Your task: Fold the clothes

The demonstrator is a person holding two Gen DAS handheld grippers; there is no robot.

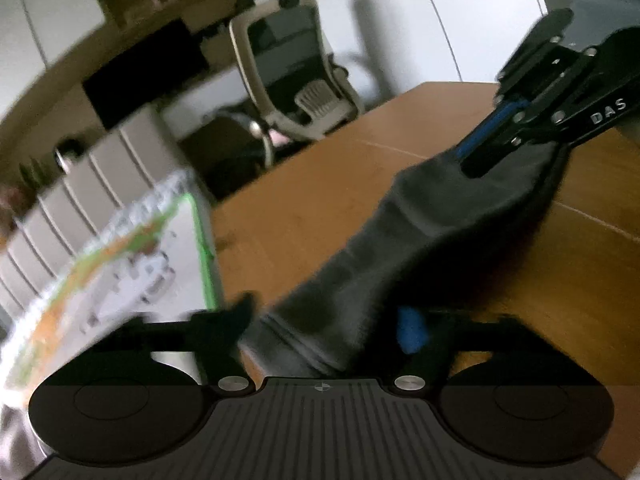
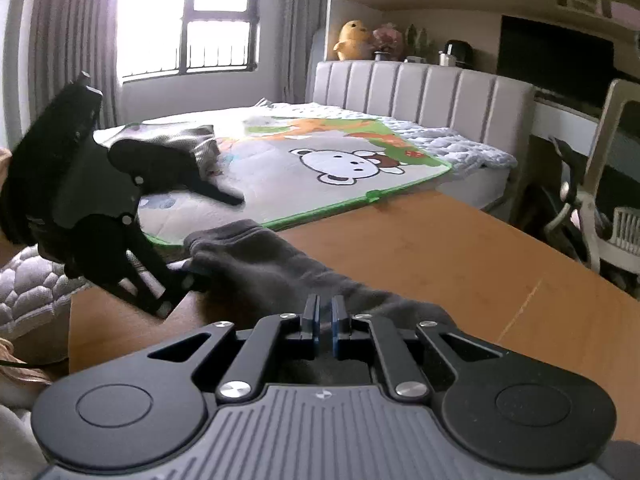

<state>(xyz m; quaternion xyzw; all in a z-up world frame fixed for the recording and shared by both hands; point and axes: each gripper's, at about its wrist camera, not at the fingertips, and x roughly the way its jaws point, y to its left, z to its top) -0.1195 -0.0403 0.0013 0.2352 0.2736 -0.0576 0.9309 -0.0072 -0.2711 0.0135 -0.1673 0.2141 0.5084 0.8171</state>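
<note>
The dark grey garment [image 2: 288, 268] is stretched in a band over the wooden bench [image 2: 460, 260], held at both ends. Your right gripper [image 2: 325, 326] has its fingers nearly closed, pinching one end. Your left gripper [image 2: 188, 278] grips the far end near the bench edge; its fingers look clamped on the cloth. Beyond the bench lies a bed [image 2: 440, 136] with a cartoon blanket [image 2: 320, 160].
</note>
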